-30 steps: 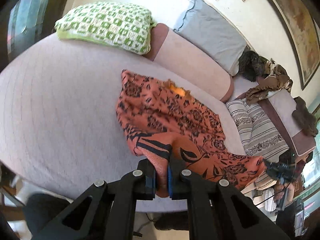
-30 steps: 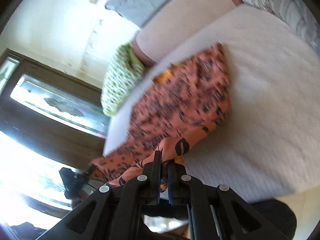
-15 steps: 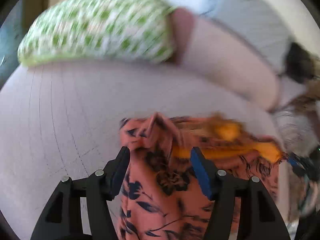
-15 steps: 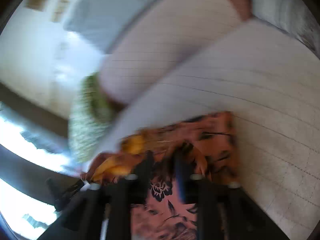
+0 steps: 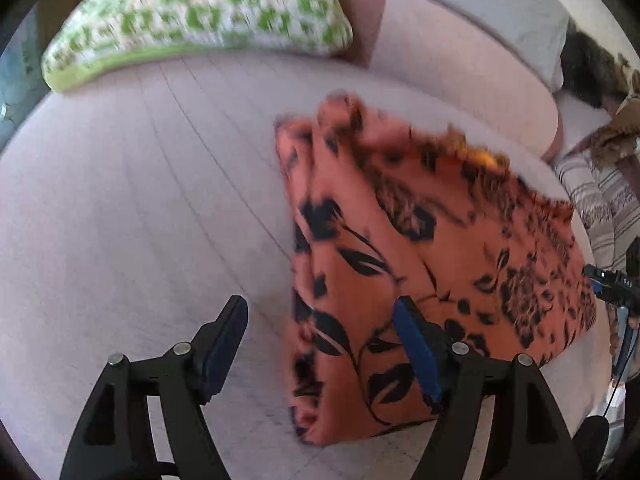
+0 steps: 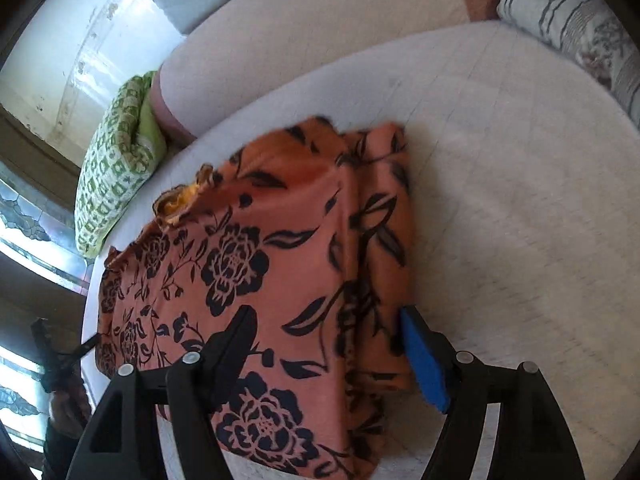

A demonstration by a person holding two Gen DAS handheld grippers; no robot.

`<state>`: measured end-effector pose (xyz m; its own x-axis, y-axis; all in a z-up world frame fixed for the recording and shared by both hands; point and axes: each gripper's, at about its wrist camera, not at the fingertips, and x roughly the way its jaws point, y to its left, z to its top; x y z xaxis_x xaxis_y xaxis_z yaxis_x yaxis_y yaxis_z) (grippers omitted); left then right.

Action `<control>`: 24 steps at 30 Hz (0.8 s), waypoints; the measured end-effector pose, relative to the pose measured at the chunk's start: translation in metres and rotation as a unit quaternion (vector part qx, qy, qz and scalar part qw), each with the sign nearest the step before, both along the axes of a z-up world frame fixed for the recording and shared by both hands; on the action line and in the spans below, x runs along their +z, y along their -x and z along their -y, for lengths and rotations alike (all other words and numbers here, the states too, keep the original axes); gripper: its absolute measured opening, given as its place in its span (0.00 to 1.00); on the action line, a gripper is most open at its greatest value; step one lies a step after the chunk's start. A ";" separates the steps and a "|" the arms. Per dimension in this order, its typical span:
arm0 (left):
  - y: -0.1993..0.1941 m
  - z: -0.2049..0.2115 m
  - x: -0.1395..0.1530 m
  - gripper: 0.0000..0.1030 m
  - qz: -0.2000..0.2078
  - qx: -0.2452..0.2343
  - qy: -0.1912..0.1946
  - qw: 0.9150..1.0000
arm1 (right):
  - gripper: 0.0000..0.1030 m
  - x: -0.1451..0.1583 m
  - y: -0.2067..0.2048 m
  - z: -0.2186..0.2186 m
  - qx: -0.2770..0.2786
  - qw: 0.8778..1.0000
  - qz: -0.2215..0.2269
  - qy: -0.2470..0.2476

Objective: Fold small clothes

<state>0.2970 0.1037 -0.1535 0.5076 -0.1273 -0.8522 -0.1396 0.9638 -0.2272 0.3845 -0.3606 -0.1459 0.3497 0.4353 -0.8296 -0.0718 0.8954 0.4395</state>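
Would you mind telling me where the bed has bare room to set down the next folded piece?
Bare mattress lies between the orange garment and the green pillow, and on the garment's other side toward the striped pillow. The far corner by the clothes pile is crowded.

Left gripper and right gripper both hang with fingers spread wide, gripping nothing.

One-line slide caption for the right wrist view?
Open right gripper above the folded orange floral garment lying on the pale mattress, green-checked pillow behind.
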 end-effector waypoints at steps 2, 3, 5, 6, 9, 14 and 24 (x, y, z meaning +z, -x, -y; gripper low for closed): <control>-0.004 0.008 -0.002 0.62 0.013 -0.003 -0.032 0.999 | 0.72 -0.005 -0.005 -0.006 0.005 1.000 -0.015 0.019; -0.010 0.011 -0.001 0.26 0.006 -0.016 -0.023 1.000 | 0.62 -0.006 -0.006 -0.007 0.007 1.000 -0.023 0.017; -0.018 0.011 0.006 0.18 -0.004 -0.011 0.000 1.000 | 0.22 -0.006 -0.011 -0.007 0.020 0.999 -0.047 0.009; -0.020 0.015 0.013 0.17 0.004 -0.019 -0.013 1.000 | 0.19 -0.002 -0.011 -0.006 0.025 0.998 -0.053 -0.003; -0.017 0.014 0.032 0.16 0.026 -0.017 -0.012 0.999 | 0.17 0.019 -0.010 -0.006 0.033 0.998 -0.042 -0.026; 0.011 0.006 0.070 0.16 0.060 -0.012 0.023 0.998 | 0.16 0.056 0.003 -0.003 0.040 0.998 -0.018 -0.053; 0.097 0.007 0.026 0.24 -0.010 0.019 0.036 0.999 | 0.29 0.020 0.088 0.006 0.087 0.993 -0.083 0.021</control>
